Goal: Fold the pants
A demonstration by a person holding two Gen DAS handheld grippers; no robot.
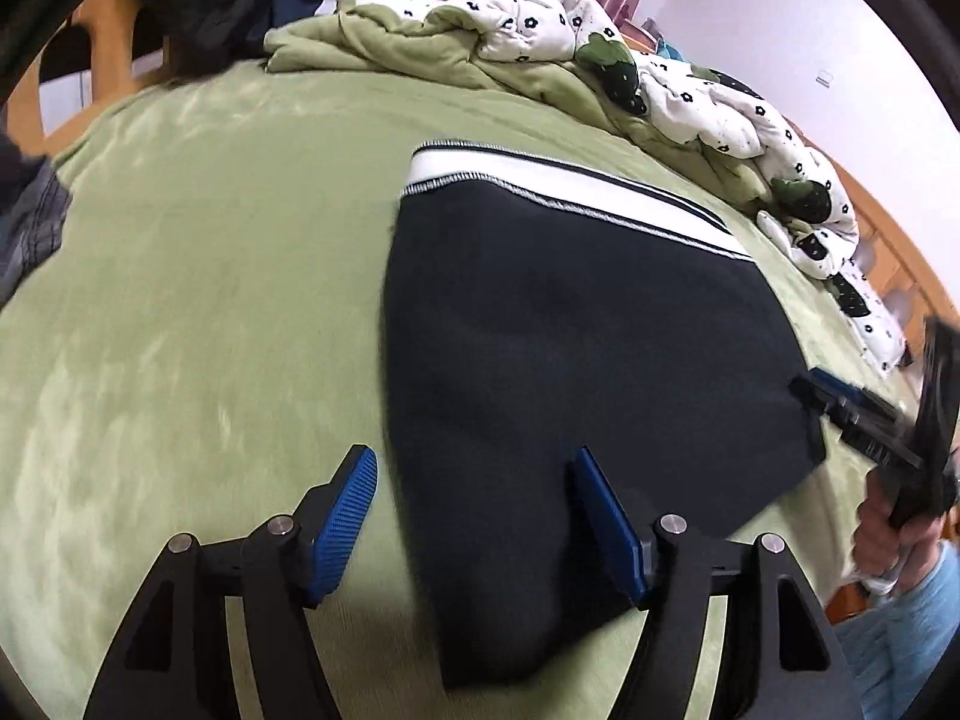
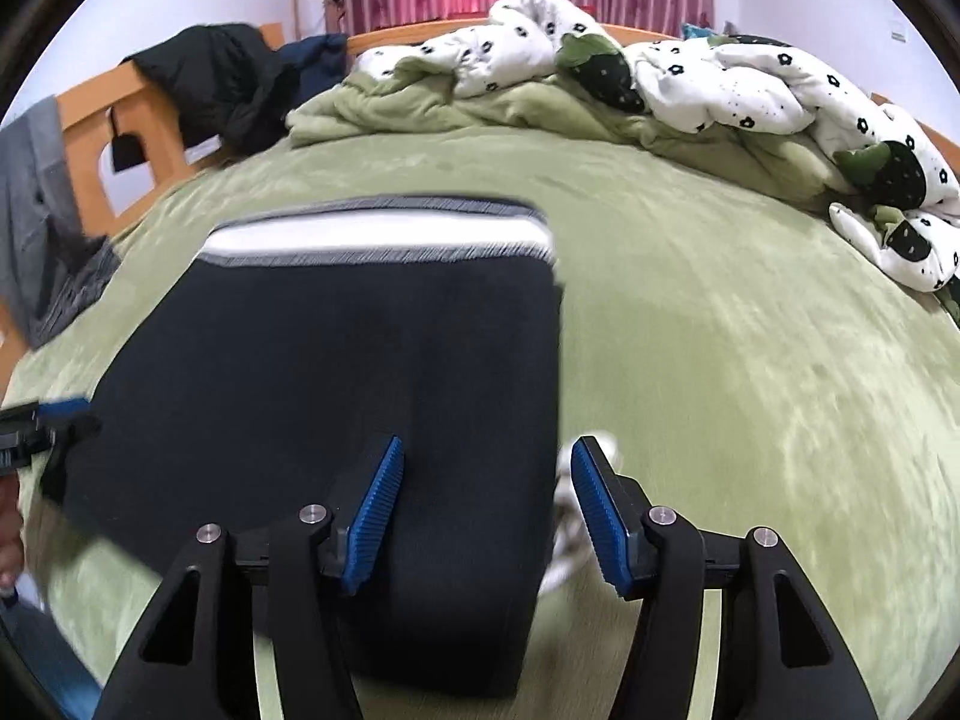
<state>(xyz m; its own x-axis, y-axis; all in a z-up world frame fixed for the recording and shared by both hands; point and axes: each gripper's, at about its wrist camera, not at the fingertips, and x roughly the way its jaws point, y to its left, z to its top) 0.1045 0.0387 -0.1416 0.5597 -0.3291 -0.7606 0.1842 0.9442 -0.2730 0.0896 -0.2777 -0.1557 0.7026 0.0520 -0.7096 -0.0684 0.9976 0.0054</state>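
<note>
Both spread grippers, left gripper (image 1: 474, 462) and right gripper (image 2: 486, 450), straddle folded dark pants (image 1: 576, 324), white waistband (image 1: 540, 174) far

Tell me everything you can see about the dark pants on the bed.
The dark navy, soft knit pants lie flat, folded into a compact block, on the green fleece bedspread. A white waistband with dark stripes and stitched edging runs along the far end. The left claw straddles the near left edge, the right claw the near right edge; both stand open, no pads pressing the cloth. Something white peeks out beside that right edge.
</note>
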